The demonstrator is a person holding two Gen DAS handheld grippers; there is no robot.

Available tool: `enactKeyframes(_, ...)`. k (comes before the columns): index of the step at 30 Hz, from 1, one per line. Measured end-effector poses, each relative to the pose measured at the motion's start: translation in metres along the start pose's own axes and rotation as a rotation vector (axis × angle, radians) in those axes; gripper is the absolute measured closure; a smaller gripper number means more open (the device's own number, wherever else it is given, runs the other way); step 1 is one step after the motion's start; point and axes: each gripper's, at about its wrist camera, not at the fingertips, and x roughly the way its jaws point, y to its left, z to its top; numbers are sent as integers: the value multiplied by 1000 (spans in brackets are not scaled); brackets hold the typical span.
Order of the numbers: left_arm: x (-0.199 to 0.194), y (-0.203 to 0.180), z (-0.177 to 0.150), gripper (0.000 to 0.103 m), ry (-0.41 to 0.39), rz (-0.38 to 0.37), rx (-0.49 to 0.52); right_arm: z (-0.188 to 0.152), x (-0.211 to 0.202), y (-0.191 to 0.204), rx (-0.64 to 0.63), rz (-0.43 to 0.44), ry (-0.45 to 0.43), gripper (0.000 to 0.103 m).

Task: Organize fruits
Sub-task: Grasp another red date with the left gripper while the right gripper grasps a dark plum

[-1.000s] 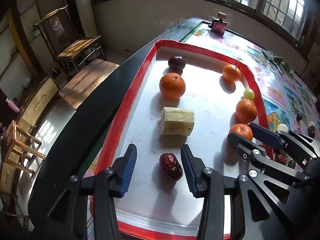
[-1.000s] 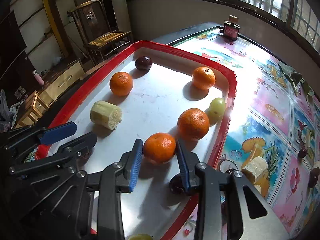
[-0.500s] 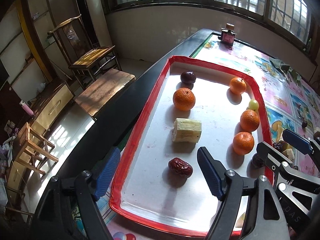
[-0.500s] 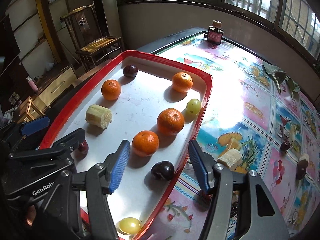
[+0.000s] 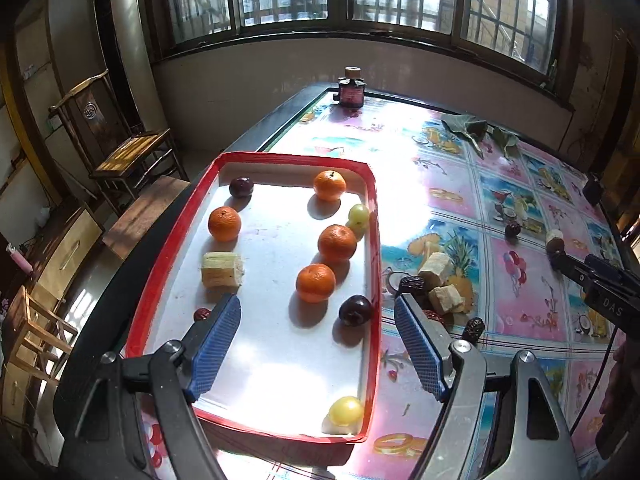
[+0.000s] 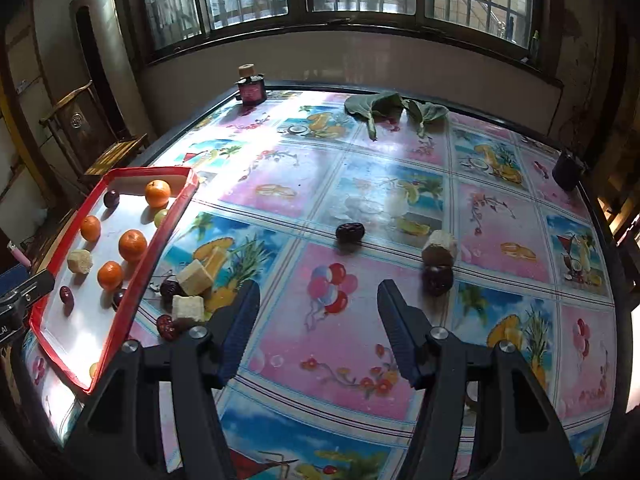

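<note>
red tray [image 5: 372, 240]: long axis toward window | left gripper [image 5: 316, 344]: spread, empty | right gripper [image 6: 316, 320]: spread, empty

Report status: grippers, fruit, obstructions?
Left gripper, right gripper open, empty. Four oranges in red-rimmed tray; dark red dates loose on tablecloth. Nothing blocking.

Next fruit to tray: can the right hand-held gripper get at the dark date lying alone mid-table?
Probably yes. The right hand-held gripper is open and empty, and the date lies ahead on bare tablecloth, nothing between them.

Four oranges [image 5: 315, 282] inside red tray [image 5: 168, 240]
</note>
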Motion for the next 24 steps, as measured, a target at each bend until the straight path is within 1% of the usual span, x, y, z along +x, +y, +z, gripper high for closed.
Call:
enactKeyframes(3,4,-30,-5,24,20,-26,41,-2,7,-37,57,-9,21,41)
enactKeyframes(5,7,-45,-8,24,30,-38,57,-4,14,-53,81,12,42,39)
enactKeyframes(9,11,-63,-15,24,44,-42,87,-7,35,-60,59,26,82,38)
enactKeyframes(11,13,-68,-18,24,52,-43,96,-6,43,-60,41,19,76,38)
enactKeyframes(13,14,-72,-21,24,53,-47,107,-3,54,-61,37,45,95,38)
enactKeyframes(15,14,-73,-24,24,44,-59,117,-2,61,-61,35,65,90,38)
enactKeyframes(16,14,-74,-26,24,39,-69,125,-2,63,-61,28,75,88,41)
enactKeyframes(17,14,-75,-28,24,38,-81,133,-2,65,-60,19,75,90,53)
enactKeyframes(19,16,-75,-30,24,38,-108,144,-3,65,-59,2,72,80,65)
enactKeyframes(20,18,-75,-31,24,38,-120,147,-4,66,-59,-9,72,80,73)
enactKeyframes(21,19,-76,-31,24,40,-140,150,-4,65,-59,-18,71,76,77)
enactKeyframes(24,24,-79,-30,24,42,-176,151,-5,64,-62,-2,79,77,78)
